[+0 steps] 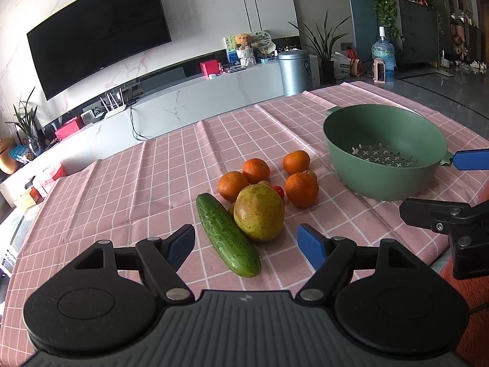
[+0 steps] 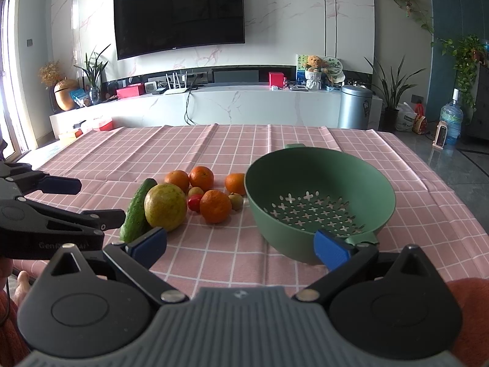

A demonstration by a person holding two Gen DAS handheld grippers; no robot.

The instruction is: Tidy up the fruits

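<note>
Green colander [image 2: 321, 183] sits empty beside oranges [image 1: 301, 189], cucumber [image 1: 227, 234] and mango [image 1: 259, 212]; left tongs [image 1: 246, 246] and right tongs [image 2: 241, 244] both gape wide.

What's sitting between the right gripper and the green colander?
Nothing: in the right wrist view the right gripper is open, and only bare pink checked tablecloth lies ahead of it up to the green colander. One blue fingertip overlaps its near handle.

Home living room: wall television [image 2: 179, 12], houseplants [image 2: 394, 90]
</note>
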